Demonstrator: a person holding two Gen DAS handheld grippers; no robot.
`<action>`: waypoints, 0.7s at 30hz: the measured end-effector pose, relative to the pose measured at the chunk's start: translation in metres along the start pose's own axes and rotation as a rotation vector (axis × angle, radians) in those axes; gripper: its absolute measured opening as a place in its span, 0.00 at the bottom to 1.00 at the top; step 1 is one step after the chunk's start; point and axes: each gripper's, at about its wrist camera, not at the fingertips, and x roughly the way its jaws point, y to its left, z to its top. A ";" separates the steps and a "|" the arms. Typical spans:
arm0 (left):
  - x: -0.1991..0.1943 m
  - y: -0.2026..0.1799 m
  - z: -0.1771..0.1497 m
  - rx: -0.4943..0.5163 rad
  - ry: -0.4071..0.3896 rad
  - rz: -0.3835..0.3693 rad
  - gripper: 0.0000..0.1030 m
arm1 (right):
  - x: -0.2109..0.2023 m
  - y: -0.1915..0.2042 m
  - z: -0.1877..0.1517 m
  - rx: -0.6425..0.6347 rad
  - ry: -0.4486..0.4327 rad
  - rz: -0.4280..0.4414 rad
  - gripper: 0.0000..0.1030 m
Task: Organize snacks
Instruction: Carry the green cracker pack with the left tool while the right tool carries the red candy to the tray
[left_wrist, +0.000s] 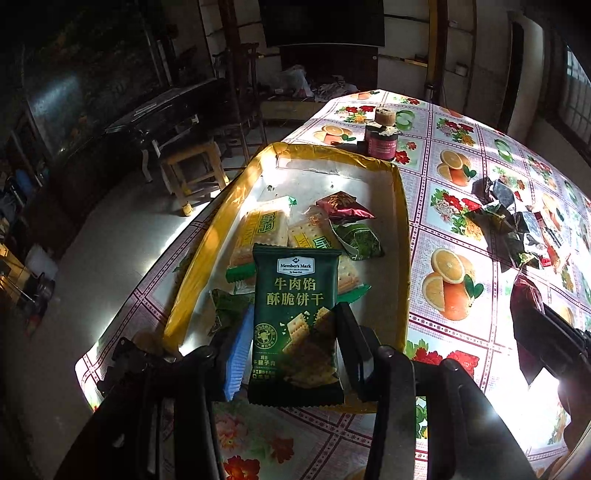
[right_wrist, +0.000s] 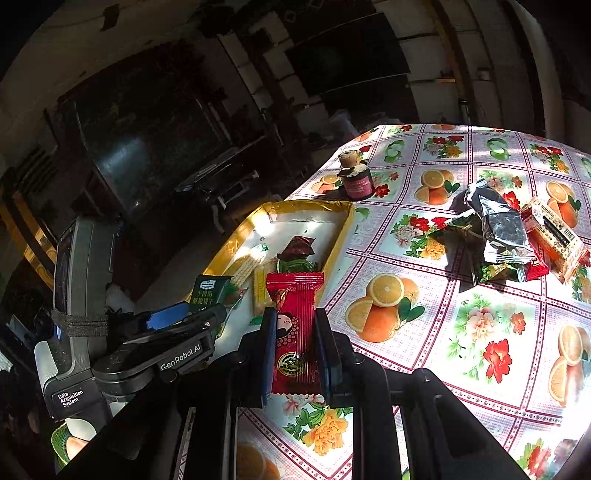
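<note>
My left gripper (left_wrist: 295, 332) is shut on a dark green Member's Mark cracker packet (left_wrist: 295, 306), held upright over the near end of the yellow-rimmed white tray (left_wrist: 400, 221). The tray holds several snack packets (left_wrist: 332, 225). My right gripper (right_wrist: 294, 339) is shut on a red snack packet (right_wrist: 295, 325), held just right of the tray's near end (right_wrist: 345, 229). The left gripper (right_wrist: 207, 314) with its green packet (right_wrist: 208, 290) also shows in the right wrist view. A pile of loose snack packets (right_wrist: 517, 236) lies on the tablecloth at right; it also shows in the left wrist view (left_wrist: 517, 221).
A small dark jar with a cork-like lid (left_wrist: 382, 136) stands beyond the tray's far end. The floral and fruit tablecloth (right_wrist: 461, 314) covers the table. The table's left edge drops to the floor, where a wooden stool (left_wrist: 192, 166) stands.
</note>
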 end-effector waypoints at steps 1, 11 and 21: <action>0.001 0.000 0.000 -0.001 -0.001 0.002 0.42 | 0.001 0.000 0.000 -0.001 0.002 -0.001 0.21; 0.010 0.005 0.003 -0.012 0.008 0.008 0.42 | 0.014 0.000 0.002 0.000 0.021 0.008 0.21; 0.035 0.026 0.010 -0.061 0.070 -0.011 0.42 | 0.046 -0.002 0.015 0.018 0.062 0.044 0.21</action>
